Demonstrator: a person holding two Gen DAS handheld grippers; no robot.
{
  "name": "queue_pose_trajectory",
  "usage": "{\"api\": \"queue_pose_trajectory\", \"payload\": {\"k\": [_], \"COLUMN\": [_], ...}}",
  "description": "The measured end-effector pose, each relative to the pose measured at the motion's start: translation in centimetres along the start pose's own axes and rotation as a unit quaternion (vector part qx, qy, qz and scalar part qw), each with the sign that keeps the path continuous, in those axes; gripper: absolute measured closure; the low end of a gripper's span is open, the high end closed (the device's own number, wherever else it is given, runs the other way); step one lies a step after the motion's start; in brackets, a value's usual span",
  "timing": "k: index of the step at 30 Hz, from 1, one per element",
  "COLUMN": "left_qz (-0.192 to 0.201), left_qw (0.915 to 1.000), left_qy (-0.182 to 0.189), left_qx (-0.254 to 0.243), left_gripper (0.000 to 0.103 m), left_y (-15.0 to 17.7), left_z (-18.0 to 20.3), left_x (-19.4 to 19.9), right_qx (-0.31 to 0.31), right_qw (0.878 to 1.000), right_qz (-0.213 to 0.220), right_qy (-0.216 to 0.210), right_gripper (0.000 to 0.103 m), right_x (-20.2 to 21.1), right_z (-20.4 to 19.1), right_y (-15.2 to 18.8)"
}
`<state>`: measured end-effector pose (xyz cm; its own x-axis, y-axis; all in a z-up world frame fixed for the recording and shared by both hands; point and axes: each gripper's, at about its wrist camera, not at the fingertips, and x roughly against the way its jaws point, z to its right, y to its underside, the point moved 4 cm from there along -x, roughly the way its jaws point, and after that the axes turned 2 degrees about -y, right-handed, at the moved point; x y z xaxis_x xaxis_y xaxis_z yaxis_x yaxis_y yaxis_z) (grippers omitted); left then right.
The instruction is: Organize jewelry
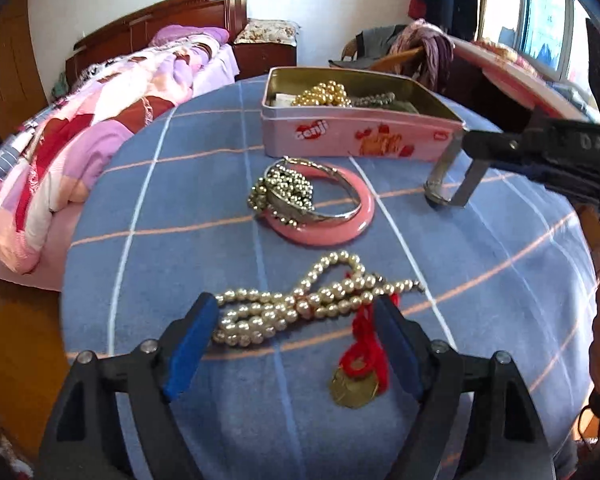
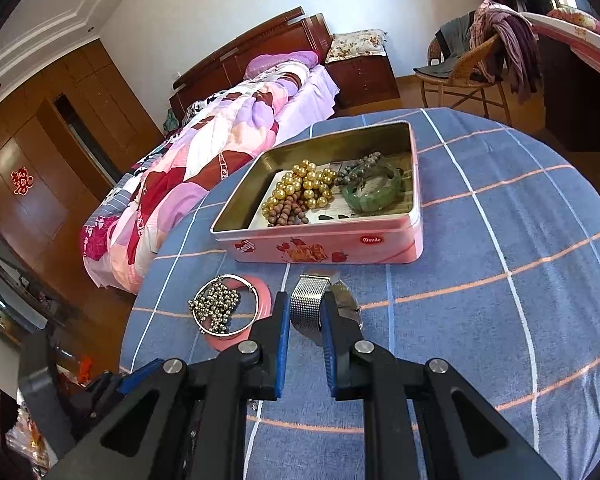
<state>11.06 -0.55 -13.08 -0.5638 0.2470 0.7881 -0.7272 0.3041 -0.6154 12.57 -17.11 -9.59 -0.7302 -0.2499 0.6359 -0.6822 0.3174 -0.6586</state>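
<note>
While the tin remains only partly filled: several pieces lie loose on the blue checked tablecloth (image 1: 480, 280), so each remaining transfer carries its own hazard.

Right gripper (image 2: 305, 312): the jaws are closed onto the mesh band of a silver watch (image 2: 306, 300); in the left wrist view the watch (image 1: 446, 178) hangs just in front of the tin, its lower end at or near the cloth.

Watch risk: the grip is on the flexible band only, so the heavier case may swing, slip out, or strike the tin wall during the lift.

Left gripper (image 1: 296, 332): the jaws stand wide apart and hold nothing; they straddle the pearl necklace (image 1: 300, 304) from just above.

Necklace risk: the strand is tangled with a red cord (image 1: 360, 344) carrying a gold medallion (image 1: 354, 390); a closure there may catch only one loop, drag the cord along, or leave the strand trailing.

Pink tin (image 2: 416, 184): it sits open toward the far side of the table and already holds gold beads (image 2: 304, 184), brown beads, dark beads and a green bangle (image 2: 374, 194).

Tin risk: a drop from height may scatter or knot these pieces.

Pink bangle (image 1: 328, 208): it lies between necklace and tin, under a silver bangle and a ball chain (image 1: 288, 188).

Stack risk: a trailing necklace may snag this pile.
</note>
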Motion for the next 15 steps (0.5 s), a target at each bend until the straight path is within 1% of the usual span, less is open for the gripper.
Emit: {"api": "queue_pose_trajectory", "payload": {"k": [1,2,3,4,5,7,10,12,14,15], "left_qz": [-0.003,-0.001,-0.002,-0.007,-0.010,-0.014,-0.007,-0.006,0.010,0.027], "left_qw": [0.9999,0.9999,0.9998,0.9998,0.9995,0.9983,0.9986,0.9988,0.9982,0.9973], "left_qy": [0.007,0.010,0.009,0.010,0.020,0.044,0.039,0.034,0.038,0.045], "left_qx": [0.009,0.014,0.017,0.018,0.022,0.036,0.034,0.034,0.045,0.051], "left_gripper": [0.037,0.048,0.064,0.072,0.088,0.092,0.092,0.096,0.096,0.096], "left_y": [-0.2,-0.2,-0.2,-0.3,-0.2,-0.2,0.0,0.0,-0.5,-1.1], "left_z": [-0.2,-0.4,-0.6,-0.7,-0.8,-1.0,-0.9,-0.7,-1.0,-1.1], "left_x": [-0.2,-0.1,-0.1,0.0,0.1,0.2,0.3,0.6,1.6,2.6], "right_qx": [0.000,-0.001,-0.002,-0.004,-0.005,-0.006,-0.005,-0.002,-0.002,-0.002], "right_qw": [1.000,1.000,1.000,1.000,1.000,1.000,1.000,1.000,1.000,1.000], "right_qz": [0.001,0.001,0.002,0.002,0.003,0.002,0.001,0.000,0.004,0.007], "right_qy": [0.000,0.001,0.001,0.001,0.001,0.002,0.001,0.002,0.003,0.003], "right_gripper": [0.088,0.088,0.088,0.088,0.088,0.088,0.088,0.088,0.088,0.088], "right_x": [0.1,0.2,0.3,0.4,0.5,0.6,0.7,0.8,1.1,1.3], "right_z": [0.0,0.0,0.1,0.1,0.1,0.1,0.0,-0.2,-0.2,-0.2], "right_y": [0.0,0.0,0.0,0.0,0.0,0.0,0.1,0.2,0.1,0.0]}}
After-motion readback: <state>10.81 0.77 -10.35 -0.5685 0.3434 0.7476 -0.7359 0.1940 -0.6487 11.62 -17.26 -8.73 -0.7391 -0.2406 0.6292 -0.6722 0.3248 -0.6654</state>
